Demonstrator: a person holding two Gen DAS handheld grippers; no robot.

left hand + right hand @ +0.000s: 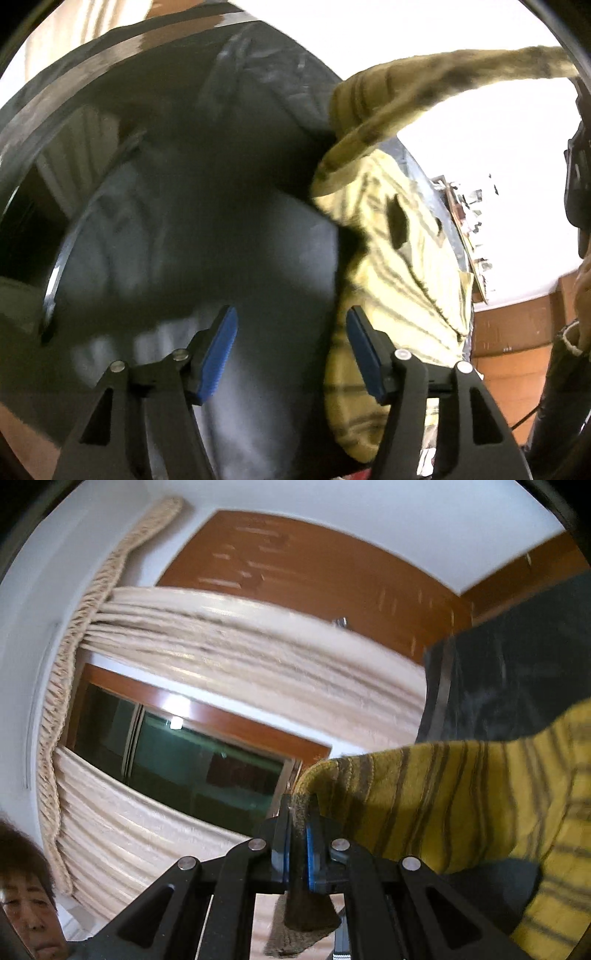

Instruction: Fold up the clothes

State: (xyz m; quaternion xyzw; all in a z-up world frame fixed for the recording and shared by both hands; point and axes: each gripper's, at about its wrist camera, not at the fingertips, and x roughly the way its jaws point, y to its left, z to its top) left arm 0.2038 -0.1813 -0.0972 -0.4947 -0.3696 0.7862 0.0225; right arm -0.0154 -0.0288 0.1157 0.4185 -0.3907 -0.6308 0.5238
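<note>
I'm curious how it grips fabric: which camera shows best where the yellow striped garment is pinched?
The right wrist view: the right tongs are shut on the hem of the yellow striped garment. The left wrist view shows the garment draped over the dark table, with one end lifted.

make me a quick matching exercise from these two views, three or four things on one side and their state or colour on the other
Column one:
1. left gripper
2. right gripper
3. striped garment
4. table

Column two:
A. dark and glossy
B. yellow with dark lines
C. open, nothing between the pads
D. shut on a cloth edge

Pairs: 1-C, 2-D, 3-B, 4-A
</note>
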